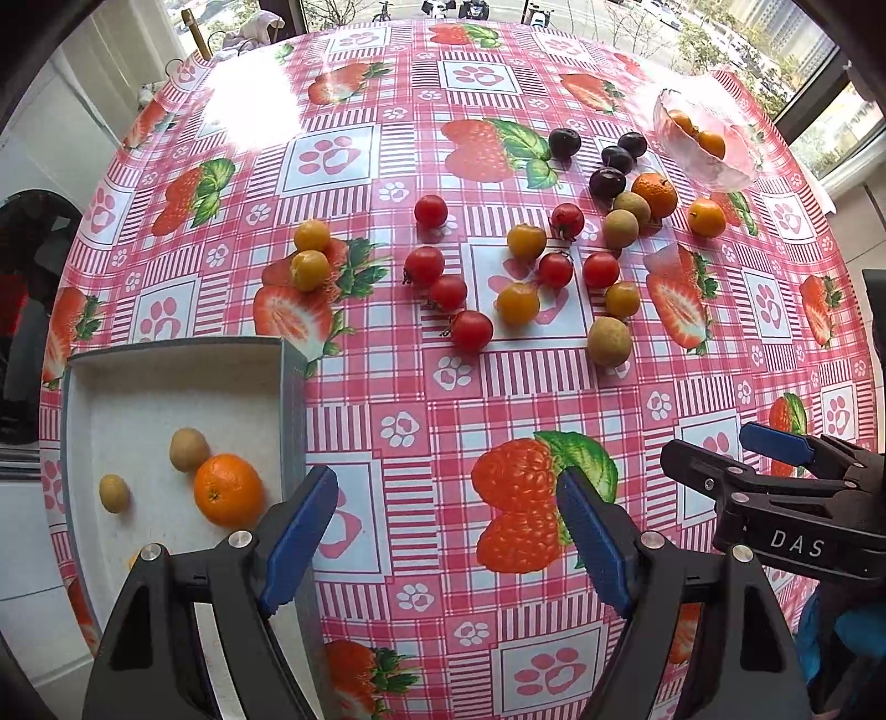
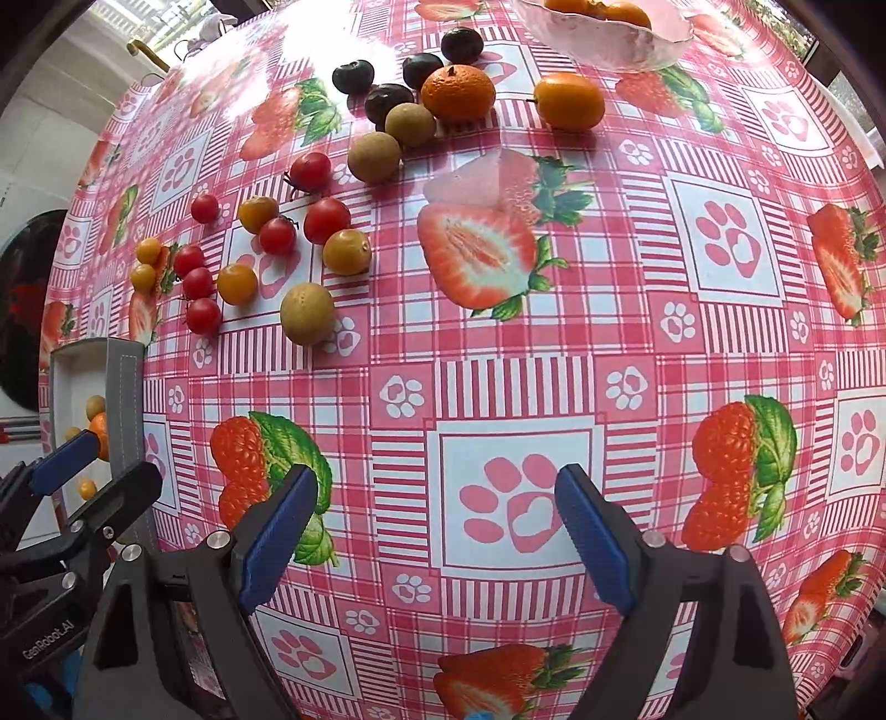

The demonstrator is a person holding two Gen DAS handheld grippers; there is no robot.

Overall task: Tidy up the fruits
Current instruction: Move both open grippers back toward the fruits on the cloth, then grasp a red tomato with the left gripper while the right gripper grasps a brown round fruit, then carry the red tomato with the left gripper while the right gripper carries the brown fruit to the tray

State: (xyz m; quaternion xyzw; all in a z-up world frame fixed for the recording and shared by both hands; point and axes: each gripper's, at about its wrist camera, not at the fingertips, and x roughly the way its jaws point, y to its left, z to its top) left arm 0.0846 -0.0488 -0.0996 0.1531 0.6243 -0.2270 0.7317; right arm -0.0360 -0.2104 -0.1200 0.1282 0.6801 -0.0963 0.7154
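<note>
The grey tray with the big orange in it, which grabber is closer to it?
The left. The left gripper hangs open right at the grey tray's near corner, one finger over its wall. The right gripper is open over bare tablecloth, with the tray off to its left.

A home dining spot by a window is suggested. A round table is covered with a glossy pink checked oilcloth [image 1: 443, 387] printed with strawberries and paw marks, and loose fruit is scattered on it beside a glass bowl [image 1: 706, 141] and a grey felt tray [image 1: 293, 399]. Behind the table's far edge, large window panes [image 1: 720, 27] are seen with parked bikes, cars and trees outside, and white cupboard fronts [image 1: 33, 138] are seen at the left.
</note>
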